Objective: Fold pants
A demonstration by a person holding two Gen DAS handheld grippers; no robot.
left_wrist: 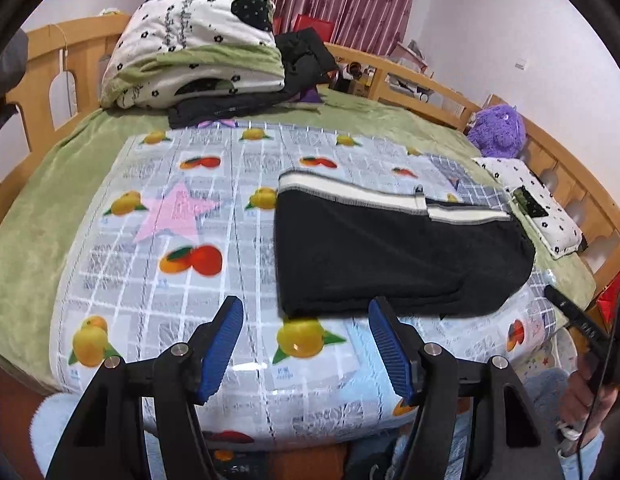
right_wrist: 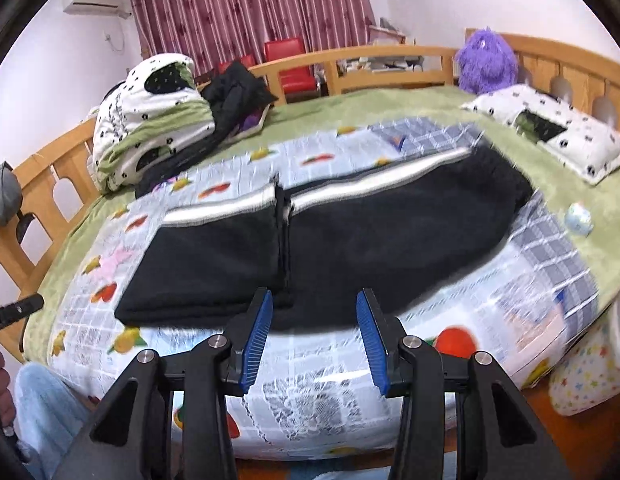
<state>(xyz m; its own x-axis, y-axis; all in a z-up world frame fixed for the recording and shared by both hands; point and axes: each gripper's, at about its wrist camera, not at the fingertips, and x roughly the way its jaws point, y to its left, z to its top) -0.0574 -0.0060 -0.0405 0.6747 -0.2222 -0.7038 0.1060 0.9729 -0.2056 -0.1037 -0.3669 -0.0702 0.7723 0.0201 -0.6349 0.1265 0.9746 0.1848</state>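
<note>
The black pants (left_wrist: 394, 256) with a white side stripe lie folded flat on the fruit-print plastic sheet (left_wrist: 181, 264) on the bed. In the right wrist view the pants (right_wrist: 318, 240) are blurred, with one layer's edge across the middle. My left gripper (left_wrist: 305, 312) is open and empty, just in front of the pants' near left corner. My right gripper (right_wrist: 314, 304) is open and empty, at the pants' near edge. The right gripper's tip also shows at the right edge of the left wrist view (left_wrist: 578, 316).
A folded floral quilt (left_wrist: 193, 44) and dark clothes (left_wrist: 301, 60) are piled at the far end. A purple plush toy (left_wrist: 498, 128) and a floral pillow (left_wrist: 530, 204) lie on the right. A wooden bed rail (left_wrist: 41, 80) surrounds the green blanket (left_wrist: 29, 248). A small ball (right_wrist: 578, 218) rests on it.
</note>
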